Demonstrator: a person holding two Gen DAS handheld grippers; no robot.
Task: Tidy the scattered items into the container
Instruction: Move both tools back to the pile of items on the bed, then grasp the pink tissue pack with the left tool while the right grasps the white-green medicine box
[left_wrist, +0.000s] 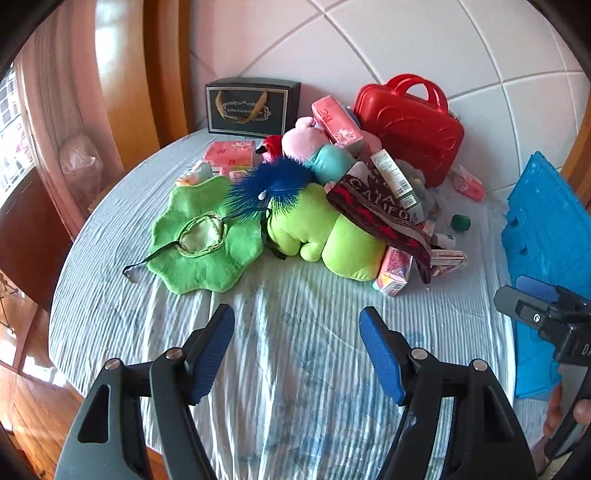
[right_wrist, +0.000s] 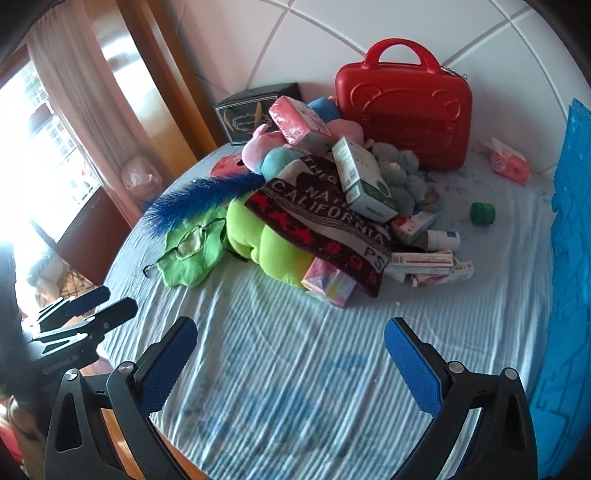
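A home bedroom: sheeted bed (left_wrist: 295, 332), curtained window (right_wrist: 74, 110), plush toys (left_wrist: 306, 229).

One red case (right_wrist: 404, 110), perhaps four tissue packs (right_wrist: 299, 123).

White tiled wall (left_wrist: 424, 44), pink curtain (right_wrist: 77, 96), bright window (right_wrist: 22, 155)

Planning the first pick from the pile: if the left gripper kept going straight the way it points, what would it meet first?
Probably the bare striped cloth first; the open left gripper tilts down at it. Just beyond lies the lime-green plush, though depth is uncertain.
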